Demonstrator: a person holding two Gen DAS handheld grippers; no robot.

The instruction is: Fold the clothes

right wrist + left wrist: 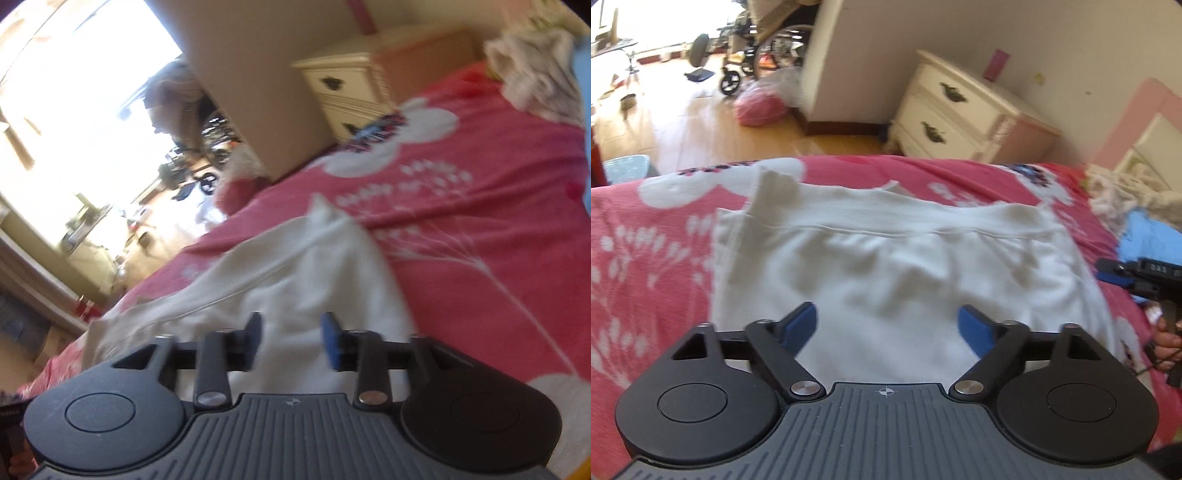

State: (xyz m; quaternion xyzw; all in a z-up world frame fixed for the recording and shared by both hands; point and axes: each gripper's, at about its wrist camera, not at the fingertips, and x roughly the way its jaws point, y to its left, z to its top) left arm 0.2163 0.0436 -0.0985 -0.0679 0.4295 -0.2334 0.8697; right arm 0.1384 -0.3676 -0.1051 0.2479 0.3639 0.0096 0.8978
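While the white garment (pixel 886 266) lies spread on the pink floral bed (pixel 646 258), the left gripper (pixel 886 328) hangs released above it, and the right gripper (pixel 291 339) hovers parted, gripping nothing

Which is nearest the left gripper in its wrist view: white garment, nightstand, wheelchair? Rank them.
1. White garment: on the bed, just beyond the left gripper.
2. Nightstand: past the bed, upper right.
3. Wheelchair: far room, upper left.
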